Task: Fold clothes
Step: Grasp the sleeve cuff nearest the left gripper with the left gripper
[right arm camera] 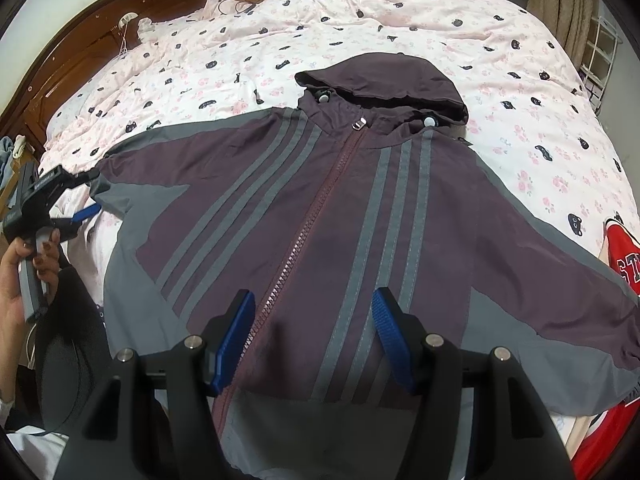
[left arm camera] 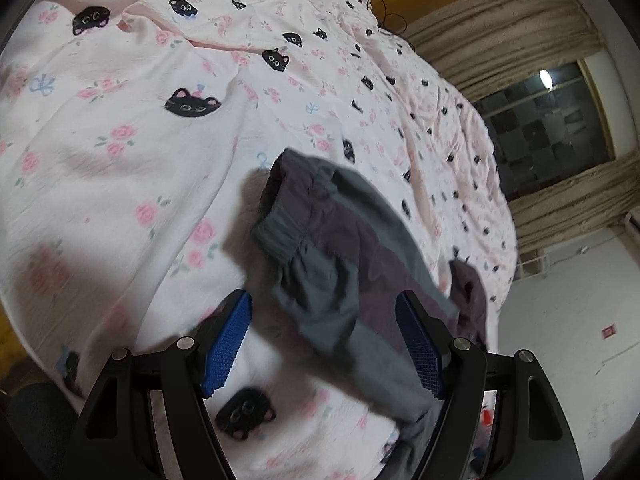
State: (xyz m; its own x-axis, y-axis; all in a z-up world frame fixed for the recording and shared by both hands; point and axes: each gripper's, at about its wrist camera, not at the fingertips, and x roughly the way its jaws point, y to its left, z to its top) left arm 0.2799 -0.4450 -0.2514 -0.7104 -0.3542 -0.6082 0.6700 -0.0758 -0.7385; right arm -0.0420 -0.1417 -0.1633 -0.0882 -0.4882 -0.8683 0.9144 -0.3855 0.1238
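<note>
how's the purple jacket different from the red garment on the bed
The jacket is dull purple with grey stripes; the red garment is bright red with white lettering. The jacket lies spread flat, front up, mid-bed; the red garment sits at the bed's edge, mostly out of frame. Both rest on the floral cat-print bedding.

1. Open bedspread lies beyond the jacket from 10 to 2 o'clock.
2. A red garment crowds 3 o'clock.
3. The left gripper blocks 9 o'clock.
</note>
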